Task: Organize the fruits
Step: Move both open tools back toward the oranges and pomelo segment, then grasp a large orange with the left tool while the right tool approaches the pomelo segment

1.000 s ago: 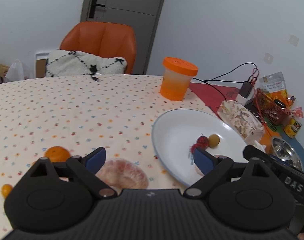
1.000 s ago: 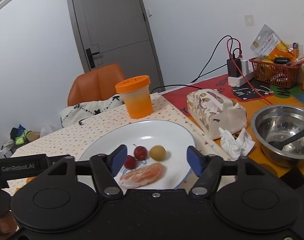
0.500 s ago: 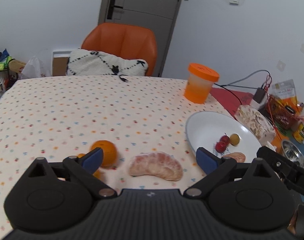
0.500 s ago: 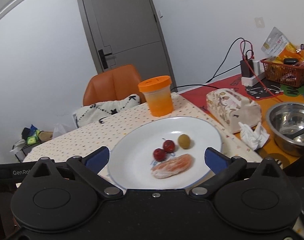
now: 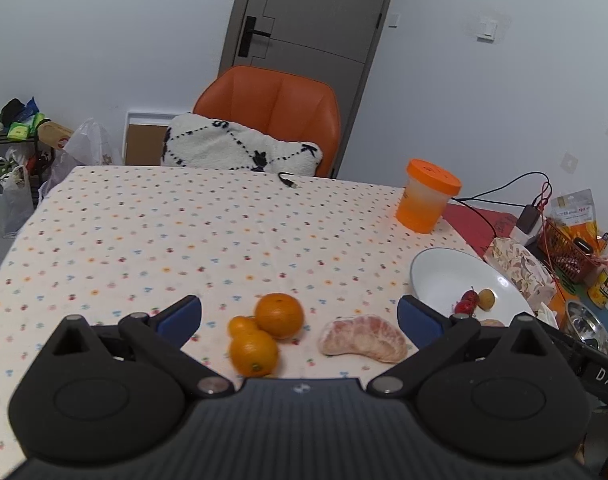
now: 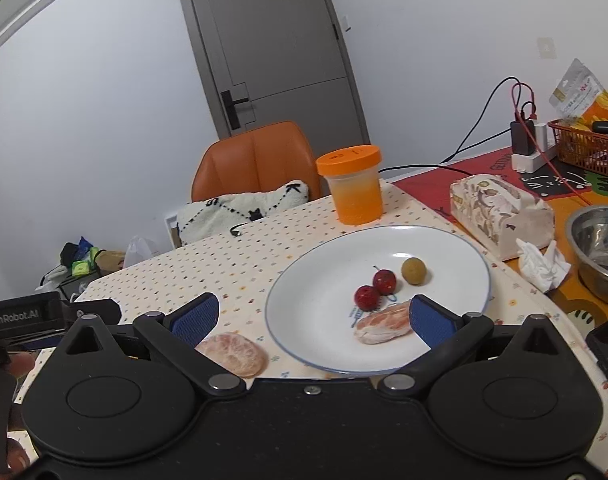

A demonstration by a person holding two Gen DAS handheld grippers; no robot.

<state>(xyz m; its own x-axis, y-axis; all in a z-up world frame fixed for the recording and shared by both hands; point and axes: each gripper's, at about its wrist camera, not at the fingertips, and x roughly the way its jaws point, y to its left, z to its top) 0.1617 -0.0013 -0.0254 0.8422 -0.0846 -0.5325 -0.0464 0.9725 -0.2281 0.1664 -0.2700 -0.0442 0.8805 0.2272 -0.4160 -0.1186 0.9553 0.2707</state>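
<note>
While both tools gape wide | L tool (image 5: 299,316): oranges (image 5: 279,315) btwn fingers

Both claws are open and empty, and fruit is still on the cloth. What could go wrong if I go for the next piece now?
The three oranges sit touching; closing the left claw on one may nudge the others, and round fruit could roll.

The peeled pomelo segment looks soft, so a hard squeeze might crush it.

The plate already holds two red fruits, a yellowish one and another segment; a careless drop could knock them.
</note>
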